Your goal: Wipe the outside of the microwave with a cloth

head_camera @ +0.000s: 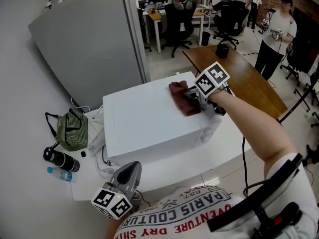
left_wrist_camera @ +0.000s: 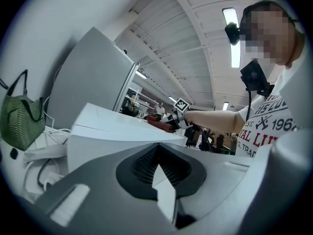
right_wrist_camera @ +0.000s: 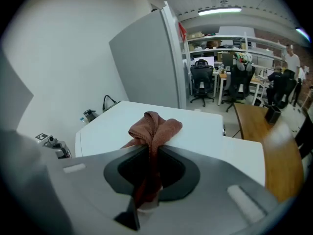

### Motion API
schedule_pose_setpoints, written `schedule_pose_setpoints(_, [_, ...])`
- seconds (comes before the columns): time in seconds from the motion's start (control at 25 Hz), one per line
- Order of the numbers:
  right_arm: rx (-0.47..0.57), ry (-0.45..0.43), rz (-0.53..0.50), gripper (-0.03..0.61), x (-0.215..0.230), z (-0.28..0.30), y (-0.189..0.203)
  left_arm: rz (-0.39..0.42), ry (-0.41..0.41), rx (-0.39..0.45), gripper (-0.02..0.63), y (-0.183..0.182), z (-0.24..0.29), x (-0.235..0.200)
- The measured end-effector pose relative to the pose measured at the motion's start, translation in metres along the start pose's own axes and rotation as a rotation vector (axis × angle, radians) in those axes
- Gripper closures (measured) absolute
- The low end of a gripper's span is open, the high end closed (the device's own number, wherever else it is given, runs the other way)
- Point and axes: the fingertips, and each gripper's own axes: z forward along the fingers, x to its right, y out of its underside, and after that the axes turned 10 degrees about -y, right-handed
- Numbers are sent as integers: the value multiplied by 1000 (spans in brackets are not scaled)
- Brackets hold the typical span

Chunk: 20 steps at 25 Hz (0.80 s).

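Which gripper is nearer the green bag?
Left. The left gripper is near the bag, at the table's edge; the right gripper is across the microwave, clamping the cloth.

1. At 6 o'clock in the head view, the person's white T-shirt (head_camera: pixel 199 210) carries red lettering. The words "PARIS", "COUTURE", "VENTURE" and "DRY" can be read.
2. At 3 o'clock in the left gripper view, the same T-shirt (left_wrist_camera: pixel 266 126) shows the digits "196". Under them are the letters "TRAD", and the rest is cut off.
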Motion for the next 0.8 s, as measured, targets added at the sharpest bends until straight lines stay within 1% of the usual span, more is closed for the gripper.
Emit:
schedule_pose_setpoints(0.2, [26, 116, 68, 535, 42, -55, 30, 22, 108, -37, 612, 5, 31, 29])
schedule_pose_setpoints(0.36, [47, 127, 103, 535, 52, -72, 42, 29, 147, -42, 612, 5, 45, 42])
schedule_pose_setpoints(0.52, [28, 152, 81, 535, 54, -73, 44, 31, 157, -36, 612, 3, 51, 43])
schedule_pose_setpoints(0.64, [23, 148, 67, 535, 51, -73, 41, 33, 150, -22, 612, 0, 50, 39])
schedule_pose_setpoints(0.72, [42, 129, 41, 537, 40, -73, 28, 30, 140, -14, 612, -1, 45, 34])
schedule_pose_setpoints(0.8, [74, 86, 11, 537, 21, -68, 8, 22, 119, -10, 612, -1, 39, 27])
